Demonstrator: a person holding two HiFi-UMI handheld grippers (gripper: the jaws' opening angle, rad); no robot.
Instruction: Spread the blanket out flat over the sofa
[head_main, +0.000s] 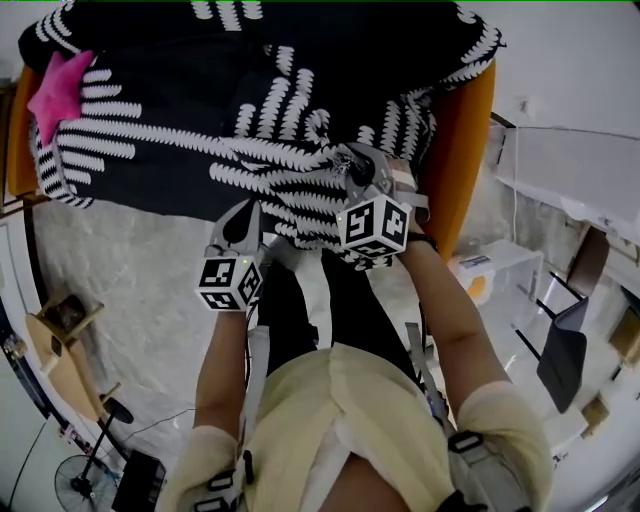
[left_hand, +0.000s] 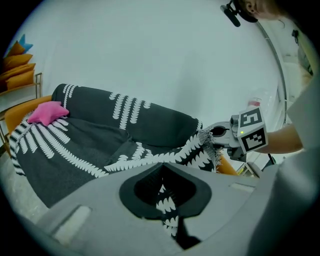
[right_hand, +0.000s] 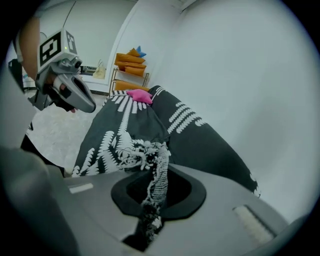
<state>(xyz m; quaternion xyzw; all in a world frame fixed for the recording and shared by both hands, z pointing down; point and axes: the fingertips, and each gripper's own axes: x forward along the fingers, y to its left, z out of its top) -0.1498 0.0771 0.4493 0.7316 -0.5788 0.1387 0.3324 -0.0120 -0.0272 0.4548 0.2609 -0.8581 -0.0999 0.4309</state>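
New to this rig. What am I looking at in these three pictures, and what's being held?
There is no robot. A person holds a two-jaw gripper in each hand, and the marker cubes are part of the grippers. The head view looks down from the person's head. The other two views ride on the grippers and look along their jaws. A black blanket with a white leaf pattern is draped over an orange sofa, with a pink star cushion on it. The left gripper and right gripper are each shut on a bunched edge of the blanket.

Blanket (head_main: 180, 60) over sofa (head_main: 465, 150) — cushion (head_main: 58, 88) on its left end; left tool (head_main: 240, 228), right tool (head_main: 357, 168) at near edge.
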